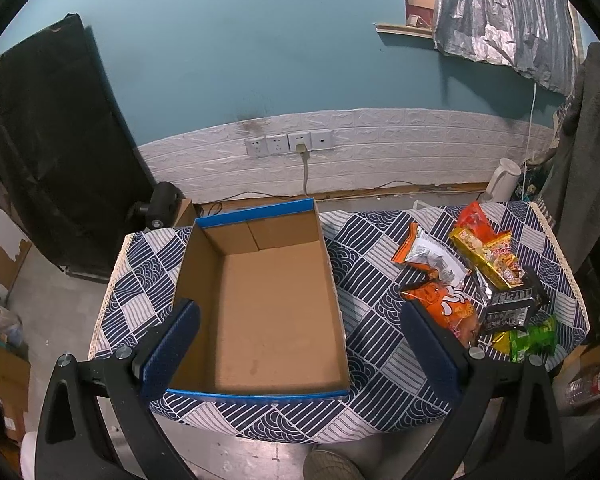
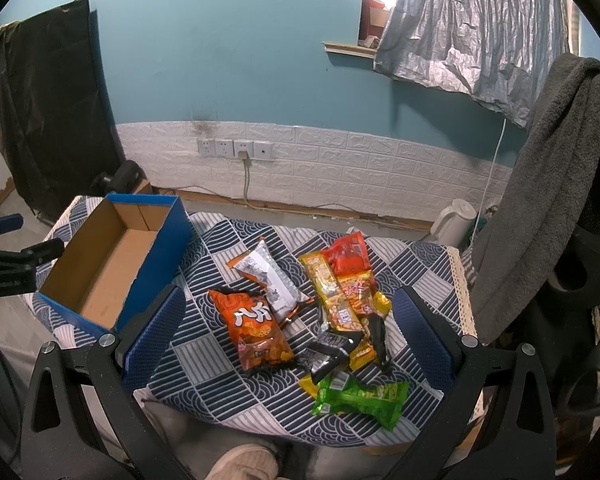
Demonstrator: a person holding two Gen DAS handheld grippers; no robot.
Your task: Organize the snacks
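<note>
An empty cardboard box [image 1: 260, 304] with blue outer walls sits on the left of the patterned table; in the right wrist view the box [image 2: 112, 264] shows at the left. Several snack packets lie to its right: an orange bag [image 2: 252, 330], a white and orange bag [image 2: 270, 276], a yellow pack [image 2: 334, 300], a red pack [image 2: 348, 258], dark packets [image 2: 328, 354] and a green pack [image 2: 360, 398]. My left gripper [image 1: 300, 344] hangs open above the box's near end. My right gripper [image 2: 288, 332] hangs open over the snack pile. Neither holds anything.
The table wears a blue and white cloth [image 2: 204, 368]. A white kettle [image 2: 454, 222] stands on the floor beyond it. A grey towel [image 2: 540, 200] hangs at the right. A shoe [image 2: 244, 462] shows below the table's near edge. Wall sockets [image 1: 288, 143] sit behind.
</note>
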